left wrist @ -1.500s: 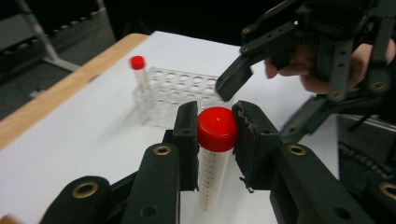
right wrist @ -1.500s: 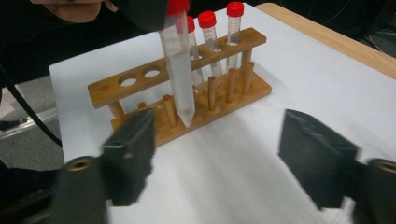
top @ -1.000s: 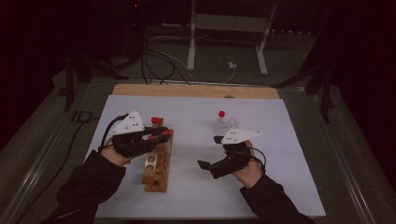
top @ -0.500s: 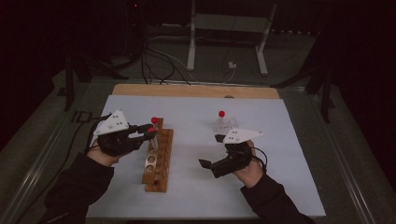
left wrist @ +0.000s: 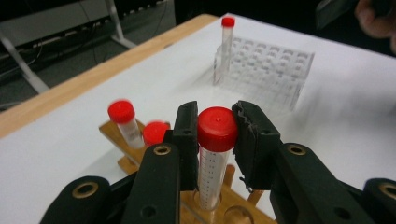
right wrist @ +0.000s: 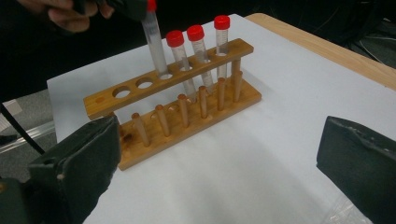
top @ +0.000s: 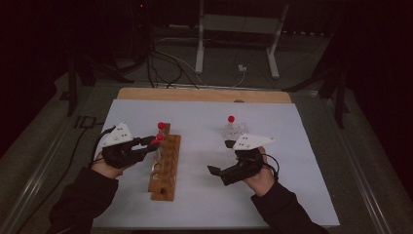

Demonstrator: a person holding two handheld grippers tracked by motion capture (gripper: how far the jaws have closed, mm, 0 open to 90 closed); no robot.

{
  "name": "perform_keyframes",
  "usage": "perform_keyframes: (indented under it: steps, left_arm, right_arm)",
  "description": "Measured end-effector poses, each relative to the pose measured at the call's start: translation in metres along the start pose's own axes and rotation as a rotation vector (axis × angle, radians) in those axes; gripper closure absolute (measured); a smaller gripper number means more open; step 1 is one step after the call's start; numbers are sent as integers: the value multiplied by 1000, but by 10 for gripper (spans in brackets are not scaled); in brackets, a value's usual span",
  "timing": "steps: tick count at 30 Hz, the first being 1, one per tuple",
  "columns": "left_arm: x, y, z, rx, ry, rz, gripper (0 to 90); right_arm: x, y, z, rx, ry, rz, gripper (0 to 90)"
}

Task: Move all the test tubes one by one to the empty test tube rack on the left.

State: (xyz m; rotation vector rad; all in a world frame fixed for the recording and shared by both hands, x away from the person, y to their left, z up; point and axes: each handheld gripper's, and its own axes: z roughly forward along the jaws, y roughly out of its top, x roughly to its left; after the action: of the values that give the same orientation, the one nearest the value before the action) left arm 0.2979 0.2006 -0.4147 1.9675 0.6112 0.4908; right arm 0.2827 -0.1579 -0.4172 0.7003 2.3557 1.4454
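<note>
A: How far along is the move of tubes from the clear plastic rack [left wrist: 266,65] to the wooden test tube rack [right wrist: 173,100]?

B: By my reading, more than half done. In the right gripper view three red-capped tubes [right wrist: 196,51] stand seated in the holes at the far end of the wooden rack, and a fourth, the held tube [left wrist: 215,154], is going into the next hole along. The left hand-held gripper [left wrist: 215,128] is clamped on that tube just under its red cap, the pads pressing on both sides.

A: Is it seated yet?

B: Its lower end is in the top hole of the wooden rack, but I cannot tell whether the tip has reached the base board. I would judge it partway down, so it needs lowering and then letting go.

A: Which way does it point?

B: Cap up, tip down. Its long axis is close to upright over the wooden rack, leaning a little.

A: What remains?

B: Three holes at the near end of the wooden rack are empty, and one last tube [top: 231,125] stands upright in the clear rack, well to the right of the wooden one.

A: And the other hand?

B: The right hand-held gripper [top: 220,158] has its jaws spread wide with nothing between them, low over the worktop [top: 204,204], between the two racks.
</note>
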Motion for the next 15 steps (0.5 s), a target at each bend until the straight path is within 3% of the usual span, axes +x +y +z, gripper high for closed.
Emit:
perform_keyframes:
  steps: [7, 15]
  left_arm:
    - [0, -15, 12, 42, 3, -11, 721]
    - [-2, -23, 18, 65, 1, -18, 719]
  right_arm:
    - [-2, 0, -1, -1, -2, 2, 1]
    - [-2, 0, -3, -7, -6, 4, 1]
